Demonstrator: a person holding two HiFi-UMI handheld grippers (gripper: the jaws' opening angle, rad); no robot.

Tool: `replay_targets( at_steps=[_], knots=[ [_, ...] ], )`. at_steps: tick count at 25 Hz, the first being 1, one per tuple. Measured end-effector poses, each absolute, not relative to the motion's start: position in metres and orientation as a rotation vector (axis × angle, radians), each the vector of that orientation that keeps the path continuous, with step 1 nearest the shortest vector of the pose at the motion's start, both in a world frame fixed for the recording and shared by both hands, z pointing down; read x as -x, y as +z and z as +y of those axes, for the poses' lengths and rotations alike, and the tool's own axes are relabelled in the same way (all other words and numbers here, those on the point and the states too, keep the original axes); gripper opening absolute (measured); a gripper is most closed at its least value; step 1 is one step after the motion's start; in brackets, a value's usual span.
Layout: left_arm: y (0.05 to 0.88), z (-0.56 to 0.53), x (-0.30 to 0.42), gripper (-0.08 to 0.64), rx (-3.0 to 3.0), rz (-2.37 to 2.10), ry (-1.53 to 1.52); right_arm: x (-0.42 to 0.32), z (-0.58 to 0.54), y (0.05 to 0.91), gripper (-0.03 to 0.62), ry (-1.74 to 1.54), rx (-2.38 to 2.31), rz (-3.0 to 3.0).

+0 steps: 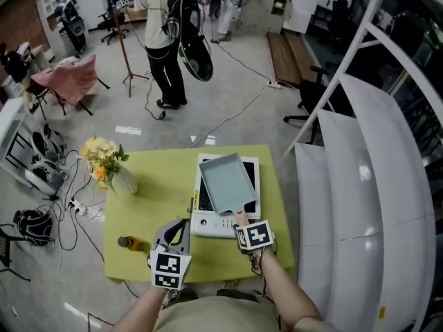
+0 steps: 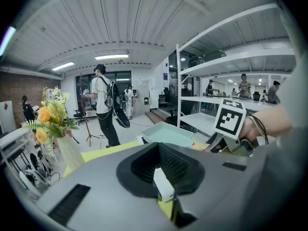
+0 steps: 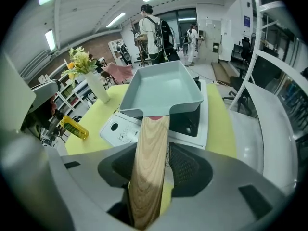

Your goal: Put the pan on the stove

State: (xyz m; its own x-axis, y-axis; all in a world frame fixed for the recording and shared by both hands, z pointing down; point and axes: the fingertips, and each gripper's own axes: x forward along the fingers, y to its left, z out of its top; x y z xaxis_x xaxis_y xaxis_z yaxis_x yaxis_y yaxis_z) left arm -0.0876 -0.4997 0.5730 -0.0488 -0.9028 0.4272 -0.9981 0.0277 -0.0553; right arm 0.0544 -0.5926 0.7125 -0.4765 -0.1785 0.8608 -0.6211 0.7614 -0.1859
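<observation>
A pale blue-grey rectangular pan [image 1: 227, 182] sits on the white tabletop stove [image 1: 208, 224], its wooden handle [image 1: 239, 218] pointing toward me. In the right gripper view the pan [image 3: 163, 88] rests over the stove [image 3: 120, 129], and the handle [image 3: 149, 167] runs back between the jaws of my right gripper [image 3: 161, 170]. A gap shows beside the handle, so the jaws stand open around it. My right gripper [image 1: 242, 224] is at the stove's near edge. My left gripper [image 1: 174, 232] hovers just left of the stove, open and holding nothing. The pan [image 2: 168, 134] lies ahead of it.
The stove stands on a yellow-green table [image 1: 152, 206]. A vase of flowers [image 1: 114, 171] is at the table's far left, and a small yellow bottle [image 1: 135, 243] lies near the front left. White shelving [image 1: 360, 206] runs along the right. A person [image 1: 163, 40] stands beyond the table.
</observation>
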Motion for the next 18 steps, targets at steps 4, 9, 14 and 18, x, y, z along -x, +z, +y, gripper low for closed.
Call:
replay_targets(
  at_steps=[4, 9, 14, 18],
  knots=[
    [0.568, -0.5, 0.089, 0.006, -1.97, -2.037, 0.503, -0.059, -0.597, 0.698, 0.21, 0.613, -0.619, -2.081],
    [0.557, -0.499, 0.095, 0.008, -1.992, -2.052, 0.502, -0.066, -0.6, 0.669, 0.225, 0.608, -0.659, -2.147],
    [0.531, -0.499, 0.101, 0.008, -2.039, -2.089, 0.492, -0.069, -0.599, 0.624, 0.218, 0.594, -0.688, -2.256],
    [0.498, -0.498, 0.105, 0.008, -2.094, -2.126, 0.484, -0.061, -0.591, 0.569, 0.168, 0.567, -0.667, -2.398]
  ],
)
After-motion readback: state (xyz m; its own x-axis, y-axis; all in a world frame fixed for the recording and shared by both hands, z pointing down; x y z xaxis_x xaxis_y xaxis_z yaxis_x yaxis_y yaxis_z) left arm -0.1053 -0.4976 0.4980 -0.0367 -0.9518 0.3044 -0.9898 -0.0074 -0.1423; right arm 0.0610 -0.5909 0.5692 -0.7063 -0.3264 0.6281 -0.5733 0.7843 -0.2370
